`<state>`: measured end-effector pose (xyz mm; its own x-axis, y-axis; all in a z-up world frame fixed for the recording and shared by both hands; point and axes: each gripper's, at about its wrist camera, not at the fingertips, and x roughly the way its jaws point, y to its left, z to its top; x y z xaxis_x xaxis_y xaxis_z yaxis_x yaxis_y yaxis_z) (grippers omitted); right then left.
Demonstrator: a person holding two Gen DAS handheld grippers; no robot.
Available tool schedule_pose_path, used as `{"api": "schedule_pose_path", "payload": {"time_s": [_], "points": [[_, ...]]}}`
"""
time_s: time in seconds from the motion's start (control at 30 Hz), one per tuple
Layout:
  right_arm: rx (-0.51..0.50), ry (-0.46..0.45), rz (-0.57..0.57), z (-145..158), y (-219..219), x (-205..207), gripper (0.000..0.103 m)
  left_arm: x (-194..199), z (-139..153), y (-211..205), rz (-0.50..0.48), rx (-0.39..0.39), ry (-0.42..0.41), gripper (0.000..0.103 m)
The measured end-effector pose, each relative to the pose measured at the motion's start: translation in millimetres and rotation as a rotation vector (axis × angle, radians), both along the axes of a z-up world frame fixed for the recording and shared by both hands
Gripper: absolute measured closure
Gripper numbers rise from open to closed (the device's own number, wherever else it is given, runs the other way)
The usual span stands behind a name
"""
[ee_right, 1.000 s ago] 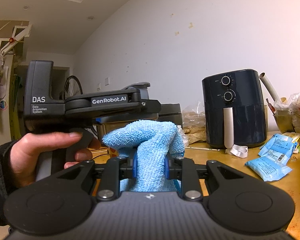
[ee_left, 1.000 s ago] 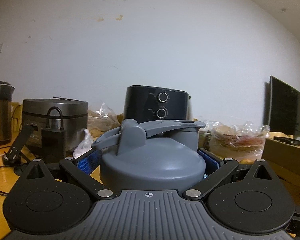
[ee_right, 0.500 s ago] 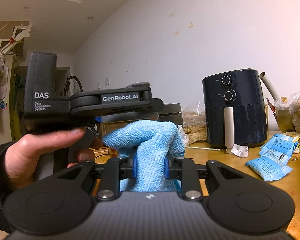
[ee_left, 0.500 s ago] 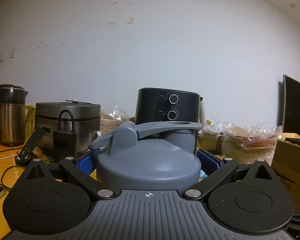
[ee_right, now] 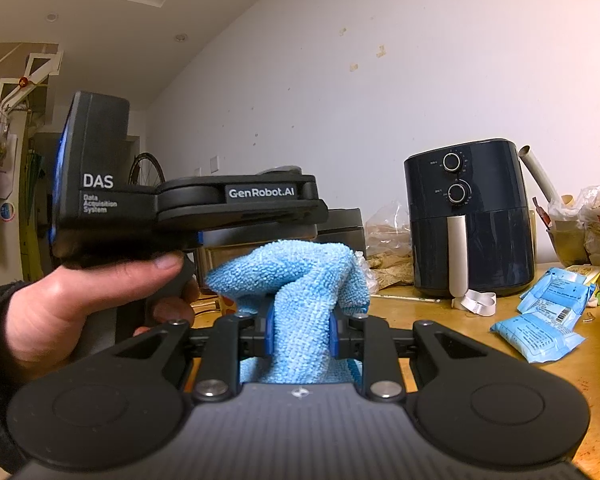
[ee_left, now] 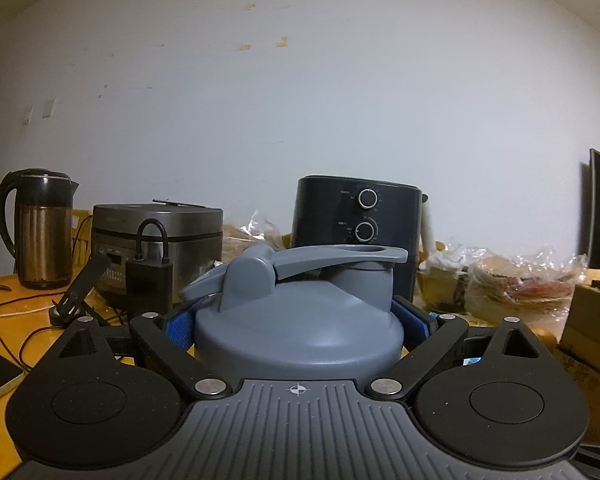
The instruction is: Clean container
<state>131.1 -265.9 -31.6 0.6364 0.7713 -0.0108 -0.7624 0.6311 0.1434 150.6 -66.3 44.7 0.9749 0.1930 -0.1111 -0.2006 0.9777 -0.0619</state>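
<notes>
My left gripper (ee_left: 298, 322) clamps its two blue pads against the sides of the one grey plastic container lid (ee_left: 300, 320), a domed cap with a flip spout and a loop handle; the container below the lid is hidden by my own body. My right gripper (ee_right: 300, 330) stands narrow, its two pads pinching one light-blue microfibre cloth (ee_right: 300, 292), which bunches up above them. From the right wrist view I see a person's hand (ee_right: 84, 304) wrapped round the handle of the left gripper, held just left of the cloth. On the wooden table (ee_right: 480, 344) behind stand one dark air fryer (ee_right: 470, 220) with two round dials, one grey rice cooker (ee_left: 156, 240) and one steel kettle (ee_left: 40, 226) with a black handle. Three pale-blue packets (ee_right: 540, 320) lie to the right of the air fryer.
</notes>
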Motion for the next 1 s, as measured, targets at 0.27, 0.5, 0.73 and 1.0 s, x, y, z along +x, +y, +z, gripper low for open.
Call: {"api": "schedule_pose_path", "payload": {"time_s": [0.27, 0.5, 0.73, 1.0], "points": [[0.002, 0.0, 0.002, 1, 0, -1, 0.08, -2, -1, 6, -0.054, 0.009, -0.004, 0.007], [0.004, -0.001, 0.002, 2, -1, 1, 0.08, -3, -3, 12, -0.122, 0.013, -0.008, 0.007], [0.006, -0.006, 0.003, 2, -1, 0, 0.079, -2, -4, 21, -0.202, 0.013, -0.004, 0.007], [0.009, -0.009, 0.004, 2, -1, 0, 0.079, 0, -7, 35, -0.351, 0.005, -0.008, 0.007]]}}
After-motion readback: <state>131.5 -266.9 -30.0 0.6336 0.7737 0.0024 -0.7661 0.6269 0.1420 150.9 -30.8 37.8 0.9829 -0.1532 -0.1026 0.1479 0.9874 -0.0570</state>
